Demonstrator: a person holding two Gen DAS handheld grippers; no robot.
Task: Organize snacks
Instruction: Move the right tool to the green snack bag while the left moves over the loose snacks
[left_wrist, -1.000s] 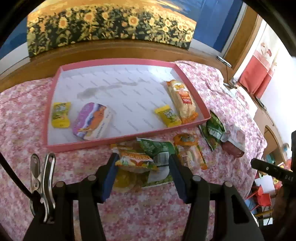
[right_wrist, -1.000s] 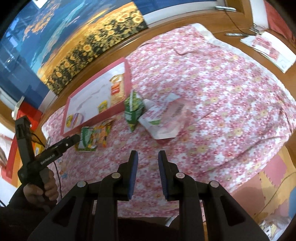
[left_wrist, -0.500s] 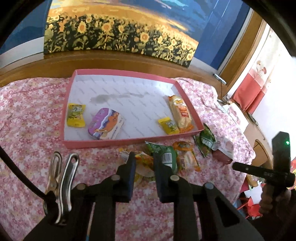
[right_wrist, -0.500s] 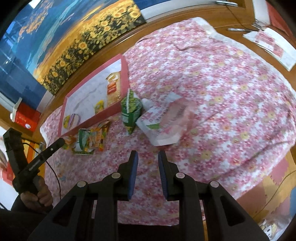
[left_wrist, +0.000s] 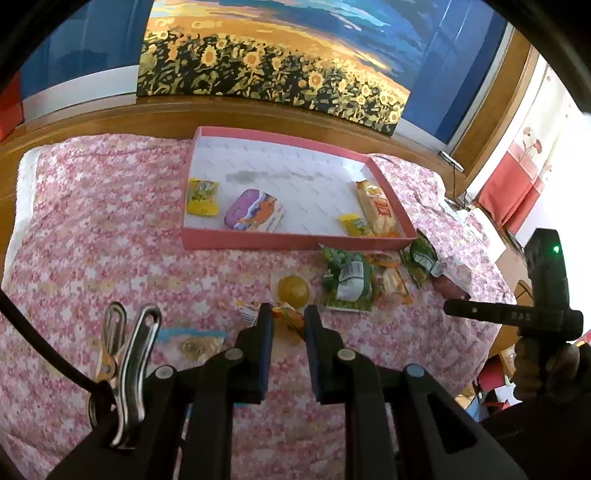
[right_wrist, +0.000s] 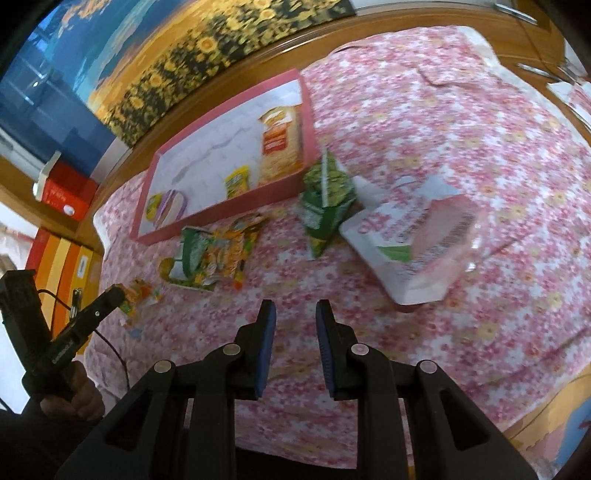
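My left gripper (left_wrist: 287, 322) is shut on an orange snack packet (left_wrist: 252, 312) and holds it just above the flowered cloth, in front of the loose pile. The right wrist view shows that packet (right_wrist: 142, 295) at the tips of the left gripper (right_wrist: 117, 294). A pink tray (left_wrist: 258, 242) behind holds a yellow packet (left_wrist: 202, 197), a purple pack (left_wrist: 255, 210), a small yellow packet (left_wrist: 356, 226) and an orange cracker pack (left_wrist: 376, 206). My right gripper (right_wrist: 295, 314) is narrowly open and empty, short of a pink-and-white bag (right_wrist: 417, 243).
Loose on the cloth lie a yellow jelly cup (left_wrist: 293, 290), a green packet (left_wrist: 347, 280), a second green packet (right_wrist: 325, 199) and a small clear packet (left_wrist: 195, 343). A wooden ledge and a sunflower picture stand behind the tray. The bed edge drops off at the right.
The left gripper shut on the orange packet and drew it back off the pile, uncovering the yellow jelly cup. The right gripper drifted closer over the cloth, its gap unchanged.
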